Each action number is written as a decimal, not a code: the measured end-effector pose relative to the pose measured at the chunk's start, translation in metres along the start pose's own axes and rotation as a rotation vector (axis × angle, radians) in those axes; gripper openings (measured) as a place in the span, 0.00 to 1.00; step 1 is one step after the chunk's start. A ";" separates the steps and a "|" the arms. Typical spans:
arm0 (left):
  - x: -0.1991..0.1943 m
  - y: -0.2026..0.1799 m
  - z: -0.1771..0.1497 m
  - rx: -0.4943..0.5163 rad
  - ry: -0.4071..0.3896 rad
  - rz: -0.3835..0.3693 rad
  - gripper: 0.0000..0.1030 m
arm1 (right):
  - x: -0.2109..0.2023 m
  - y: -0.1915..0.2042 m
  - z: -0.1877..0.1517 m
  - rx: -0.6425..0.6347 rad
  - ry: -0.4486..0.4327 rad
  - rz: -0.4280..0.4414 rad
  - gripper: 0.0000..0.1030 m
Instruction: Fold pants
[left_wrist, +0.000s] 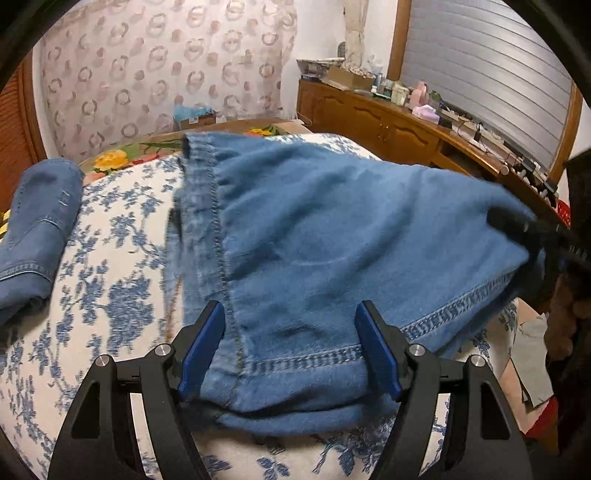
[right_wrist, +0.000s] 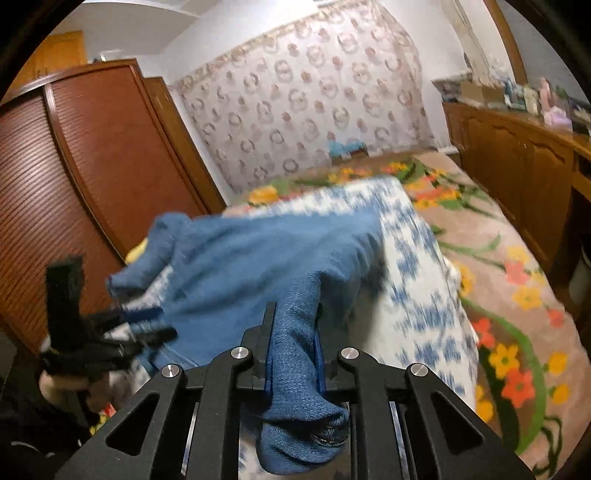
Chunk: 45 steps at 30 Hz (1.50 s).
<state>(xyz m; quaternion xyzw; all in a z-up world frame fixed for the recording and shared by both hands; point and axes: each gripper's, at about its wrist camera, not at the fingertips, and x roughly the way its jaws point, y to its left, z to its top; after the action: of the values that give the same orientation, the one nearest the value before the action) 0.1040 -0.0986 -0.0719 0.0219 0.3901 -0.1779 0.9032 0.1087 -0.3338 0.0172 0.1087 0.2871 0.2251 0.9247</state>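
Nearest the right wrist camera, the right gripper (right_wrist: 293, 350) has its jaws clamped together on a bunched corner of the jeans (right_wrist: 258, 266), with a wad of hemmed denim hanging down between the black arms. From there the cloth rises and stretches out, lifted off the blue-flowered white bedspread (right_wrist: 413, 295). The picture is blurred, so the far edge of the fabric is hard to read.

In the left wrist view, the left gripper (left_wrist: 290, 325) stands with its blue pads (left_wrist: 201, 350) wide apart, one on each side of the stitched hem of the jeans (left_wrist: 332, 229). Whether the pads press the cloth cannot be told. The denim lies over the bedspread (left_wrist: 110, 295) and runs up to the right, where the other gripper holds it.

A second folded piece of denim (left_wrist: 37, 229) rests on the bed at the left, apart from the jeans. A wooden dresser (left_wrist: 388, 122) stands along the right wall, cluttered with small items.
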 end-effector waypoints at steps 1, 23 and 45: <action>-0.004 0.003 0.000 -0.006 -0.008 0.001 0.72 | -0.001 0.005 0.007 -0.014 -0.010 0.008 0.16; -0.082 0.112 -0.037 -0.182 -0.102 0.143 0.72 | 0.118 0.172 0.023 -0.276 0.109 0.316 0.15; -0.082 0.117 -0.038 -0.197 -0.122 0.138 0.72 | 0.098 0.168 0.050 -0.310 0.089 0.165 0.43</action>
<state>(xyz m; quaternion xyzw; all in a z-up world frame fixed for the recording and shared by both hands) 0.0654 0.0421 -0.0511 -0.0511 0.3474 -0.0774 0.9331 0.1499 -0.1439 0.0657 -0.0220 0.2799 0.3461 0.8952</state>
